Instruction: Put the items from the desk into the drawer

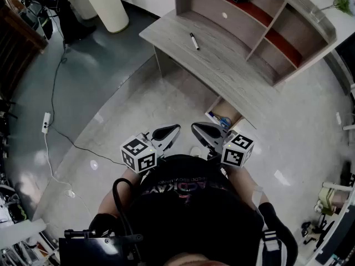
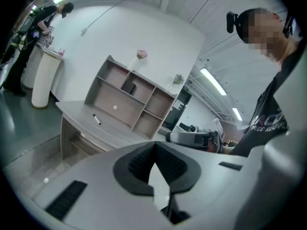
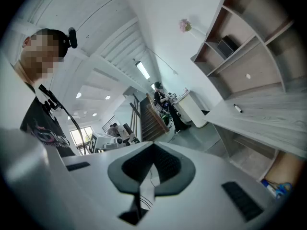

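A black marker lies alone on the grey wooden desk top; it also shows in the left gripper view and the right gripper view. Below the desk's front edge a drawer stands pulled out, with a blue item inside. My left gripper and right gripper are held side by side close to my chest, well short of the desk. Both are shut, tips together, with nothing between them.
A shelf unit with open compartments stands along the desk's back. A white round pedestal is at the far left. A power strip and its cable lie on the floor to the left. A person stands by the pedestal.
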`<state>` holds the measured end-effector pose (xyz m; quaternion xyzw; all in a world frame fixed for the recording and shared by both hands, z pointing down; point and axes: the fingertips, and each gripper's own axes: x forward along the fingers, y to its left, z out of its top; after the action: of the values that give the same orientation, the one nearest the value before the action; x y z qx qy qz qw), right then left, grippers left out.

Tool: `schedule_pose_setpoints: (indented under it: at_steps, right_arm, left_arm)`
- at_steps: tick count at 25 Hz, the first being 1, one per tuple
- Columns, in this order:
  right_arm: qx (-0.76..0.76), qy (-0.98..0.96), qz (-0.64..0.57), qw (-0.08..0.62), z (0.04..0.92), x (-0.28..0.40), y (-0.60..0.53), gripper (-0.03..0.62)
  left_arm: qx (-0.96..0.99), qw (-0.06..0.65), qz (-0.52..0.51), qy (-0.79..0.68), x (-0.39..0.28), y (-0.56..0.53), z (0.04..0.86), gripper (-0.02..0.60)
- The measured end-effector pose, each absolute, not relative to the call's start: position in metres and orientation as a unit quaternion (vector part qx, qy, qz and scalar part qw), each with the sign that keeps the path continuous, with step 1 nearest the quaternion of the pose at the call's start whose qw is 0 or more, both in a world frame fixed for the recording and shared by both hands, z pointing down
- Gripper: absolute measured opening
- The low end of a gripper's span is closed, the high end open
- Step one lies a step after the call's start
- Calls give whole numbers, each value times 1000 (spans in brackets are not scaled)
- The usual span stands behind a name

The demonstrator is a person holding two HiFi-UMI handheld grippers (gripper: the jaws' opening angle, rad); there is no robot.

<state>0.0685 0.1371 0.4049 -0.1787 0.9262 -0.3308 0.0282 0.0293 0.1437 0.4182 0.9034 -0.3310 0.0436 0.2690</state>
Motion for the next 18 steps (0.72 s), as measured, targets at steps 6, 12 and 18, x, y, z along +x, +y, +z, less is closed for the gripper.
schedule_pose_setpoints:
  at_steps: [6, 12, 18]
  right_arm:
    - [-179, 924, -337, 25, 409, 68, 134, 12]
    - [-178, 924, -338, 28, 410, 68, 134, 12]
    - [-174, 924, -339, 34, 409, 68, 132, 12]
  left_arm:
    - [902, 273, 47, -332, 30, 142, 422, 11]
    - [900, 275, 46, -335, 28, 142, 423, 11]
    - [900, 272, 50, -337, 27, 143, 423, 11]
